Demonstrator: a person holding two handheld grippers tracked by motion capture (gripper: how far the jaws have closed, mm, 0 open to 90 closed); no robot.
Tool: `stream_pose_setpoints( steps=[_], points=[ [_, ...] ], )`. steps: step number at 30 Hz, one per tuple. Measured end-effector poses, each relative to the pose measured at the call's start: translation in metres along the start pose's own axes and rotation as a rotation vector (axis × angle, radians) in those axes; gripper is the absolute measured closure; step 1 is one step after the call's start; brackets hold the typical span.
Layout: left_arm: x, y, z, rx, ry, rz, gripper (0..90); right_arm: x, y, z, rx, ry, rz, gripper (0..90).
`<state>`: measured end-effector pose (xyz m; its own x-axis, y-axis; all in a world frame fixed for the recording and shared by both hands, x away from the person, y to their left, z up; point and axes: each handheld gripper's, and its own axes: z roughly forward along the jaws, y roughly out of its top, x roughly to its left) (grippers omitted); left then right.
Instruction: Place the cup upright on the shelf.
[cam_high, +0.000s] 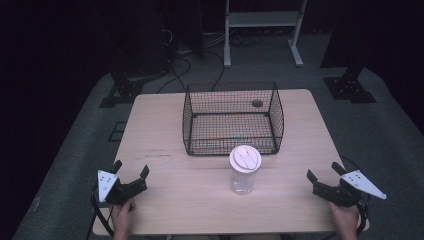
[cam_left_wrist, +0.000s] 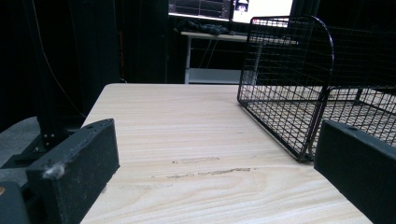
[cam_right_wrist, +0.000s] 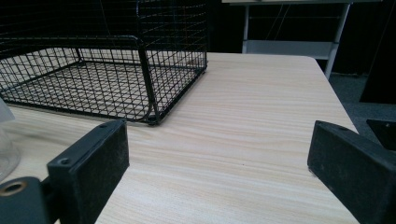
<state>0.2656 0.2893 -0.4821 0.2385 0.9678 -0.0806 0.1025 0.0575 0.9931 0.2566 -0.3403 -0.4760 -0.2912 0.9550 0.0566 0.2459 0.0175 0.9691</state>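
The left hand-held gripper (cam_high: 131, 175) rests at the table's (cam_high: 160, 200) near left corner, jaws spread wide on nothing; the right hand-held gripper (cam_high: 326, 174) mirrors it at the near right, equally wide. From above, a clear cup (cam_high: 244, 171) with a white lid stands between them, just before the wire basket (cam_high: 231, 118). The right gripper view catches the cup's edge (cam_right_wrist: 5, 149); the left gripper view shows the basket (cam_left_wrist: 299, 84) and a shelf with monitors behind it.
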Motion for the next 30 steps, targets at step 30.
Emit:
stream_pose_setpoints(
  steps=[30],
  points=[
    [-0.001,0.0,0.0,-0.003,-0.003,0.0,0.0,0.039,0.022,-0.003,-0.026,0.115,-0.088,4.6]
  ],
)
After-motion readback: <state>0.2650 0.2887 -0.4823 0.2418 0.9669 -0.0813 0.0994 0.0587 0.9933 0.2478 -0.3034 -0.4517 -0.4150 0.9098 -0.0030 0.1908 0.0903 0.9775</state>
